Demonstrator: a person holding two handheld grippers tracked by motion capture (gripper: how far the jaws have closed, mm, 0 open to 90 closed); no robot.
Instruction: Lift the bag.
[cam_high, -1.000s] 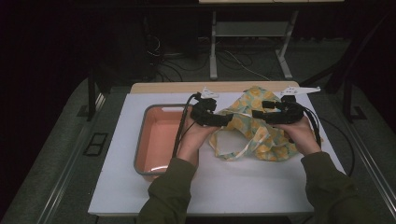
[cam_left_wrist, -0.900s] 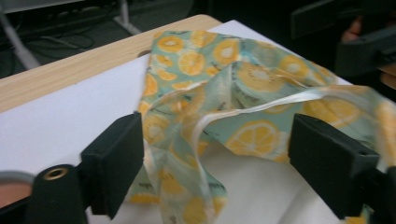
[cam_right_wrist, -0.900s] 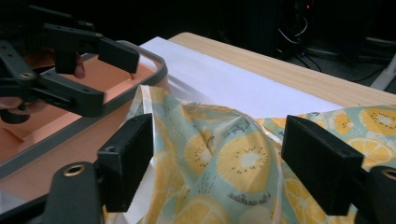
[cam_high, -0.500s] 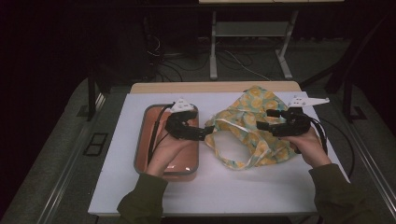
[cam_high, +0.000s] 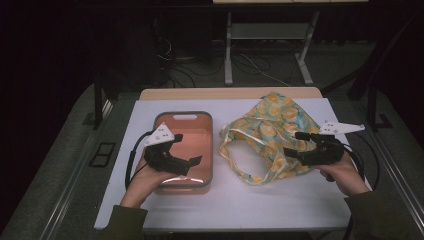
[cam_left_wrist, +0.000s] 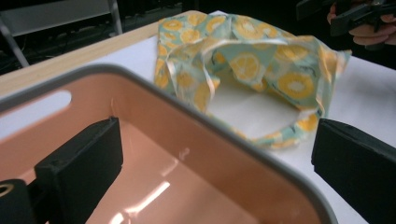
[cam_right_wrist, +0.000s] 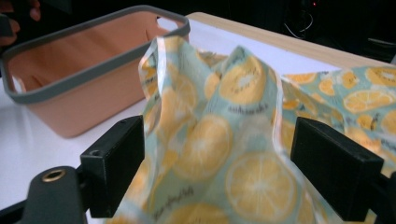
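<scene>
High view: the lemon-print bag (cam_high: 267, 135) lies slack on the table (cam_high: 230, 200) just right of the orange bin (cam_high: 184, 147). Both jaws have just been opening: the left hand-held gripper (cam_high: 192, 162) is empty over the bin, and the right hand-held gripper (cam_high: 295, 146) is released with cloth between its jaws. I'd grip near the rim before lifting.

White table (cam_high: 280, 200): peach bin (cam_high: 207, 150) left; lemon-print bag (cam_high: 272, 125) just beside, right.
</scene>
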